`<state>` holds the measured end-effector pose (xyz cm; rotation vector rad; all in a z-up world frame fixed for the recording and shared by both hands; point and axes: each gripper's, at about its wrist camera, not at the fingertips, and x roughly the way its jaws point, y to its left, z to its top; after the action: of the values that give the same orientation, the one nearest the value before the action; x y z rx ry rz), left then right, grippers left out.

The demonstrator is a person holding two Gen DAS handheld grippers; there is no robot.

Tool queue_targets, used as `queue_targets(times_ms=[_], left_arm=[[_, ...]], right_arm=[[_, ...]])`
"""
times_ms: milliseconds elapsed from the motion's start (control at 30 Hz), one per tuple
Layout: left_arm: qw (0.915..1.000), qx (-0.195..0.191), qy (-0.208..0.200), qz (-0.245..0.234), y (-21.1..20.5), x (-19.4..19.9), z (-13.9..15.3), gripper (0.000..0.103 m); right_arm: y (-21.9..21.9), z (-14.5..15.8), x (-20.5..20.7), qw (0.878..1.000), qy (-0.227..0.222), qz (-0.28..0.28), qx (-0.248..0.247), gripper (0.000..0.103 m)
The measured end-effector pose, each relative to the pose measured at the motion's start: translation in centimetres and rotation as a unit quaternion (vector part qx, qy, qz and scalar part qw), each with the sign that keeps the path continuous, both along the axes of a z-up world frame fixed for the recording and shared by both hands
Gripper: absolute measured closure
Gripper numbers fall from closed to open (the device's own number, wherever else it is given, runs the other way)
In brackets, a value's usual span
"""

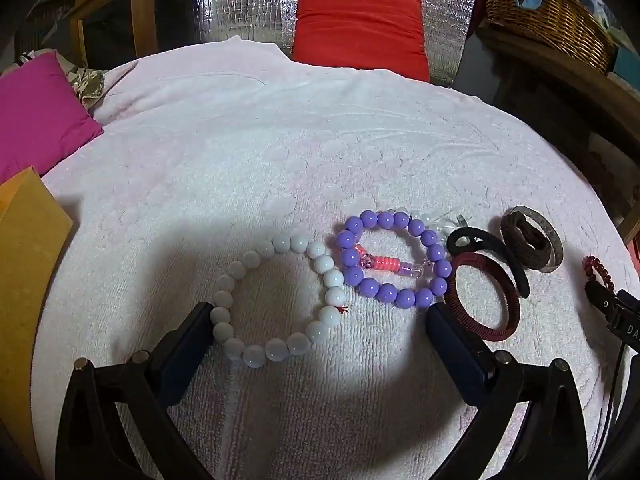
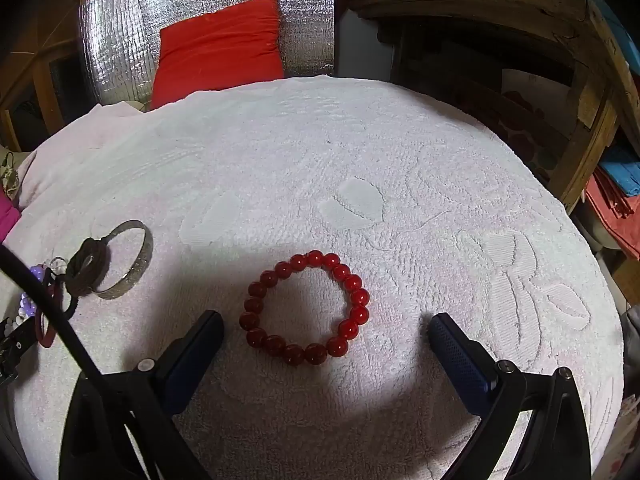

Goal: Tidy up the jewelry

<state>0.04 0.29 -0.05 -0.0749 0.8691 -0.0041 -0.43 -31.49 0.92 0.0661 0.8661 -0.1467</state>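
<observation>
The left gripper (image 1: 320, 312) hangs with jaws wide and empty over the near part of the white towel (image 1: 280, 140), its left finger at the rim of the white bead bracelet (image 1: 280, 300), with the purple bead bracelet (image 1: 394, 256) just beyond touching it. The right gripper (image 2: 326, 322), also wide and empty, straddles the red bead bracelet (image 2: 306, 306), which lies apart from both fingers. Toward the towel's right edge in the left view cluster the dark red ring (image 1: 486, 298), black hair tie (image 1: 492, 248), brown hair tie (image 1: 524, 240) and metal bangle (image 1: 554, 240), while the far half up to the red cushion (image 1: 360, 28) lies bare.
</observation>
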Motion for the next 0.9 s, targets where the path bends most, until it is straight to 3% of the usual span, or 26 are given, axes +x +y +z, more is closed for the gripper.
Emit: queue_targets(times_ms=[400, 633, 700, 767, 900], left_arm=[[1.0000, 0.001, -0.001, 0.004, 0.0, -0.1, 0.0, 0.000], [0.9981, -0.011, 0.060, 0.001, 0.2, -0.4, 1.0, 0.000], [0.9974, -0.019, 0.070, 0.003, 0.5, -0.5, 1.4, 0.000], [0.9979, -0.007, 0.055, 0.032, 1.0, -1.1, 2.4, 0.000], [0.9955, 0.054, -0.014, 0.077, 1.6, -2.8, 6.4, 0.000]], right_arm=[[0.3, 0.1, 0.0, 1.000, 0.004, -0.024, 0.001, 0.000], [1.0, 0.2, -1.7, 0.995, 0.031, -0.093, 0.026, 0.000], [1.7, 0.2, -2.3, 0.995, 0.028, -0.096, 0.011, 0.000], [2.2, 0.5, -2.5, 0.996, 0.033, -0.087, 0.000, 0.000], [2.4, 1.1, -2.0, 0.994, 0.089, -0.048, 0.032, 0.000]])
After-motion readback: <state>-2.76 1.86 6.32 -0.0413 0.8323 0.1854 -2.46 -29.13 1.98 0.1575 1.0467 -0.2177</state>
